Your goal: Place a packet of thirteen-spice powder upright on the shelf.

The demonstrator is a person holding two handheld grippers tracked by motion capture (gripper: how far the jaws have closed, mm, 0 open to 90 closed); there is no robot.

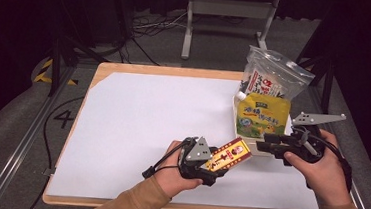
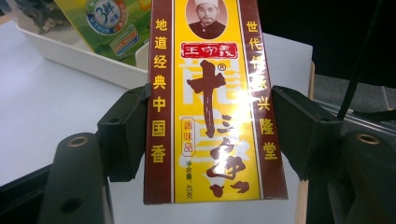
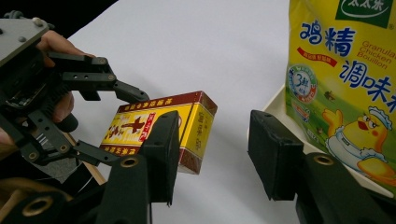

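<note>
The left gripper [image 1: 217,163] clamped the red-and-yellow cardboard seasoning box [image 1: 229,155] above the worktop's [image 1: 136,126] near right area. The right gripper [image 1: 266,143] stood apart, empty; it should probably grip the box's free end squarely before release.

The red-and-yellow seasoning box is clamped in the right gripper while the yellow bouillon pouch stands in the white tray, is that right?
Not quite: the red-and-yellow seasoning box is clamped in the left gripper, as the left gripper view shows. The yellow bouillon pouch does stand in the white tray.
</note>
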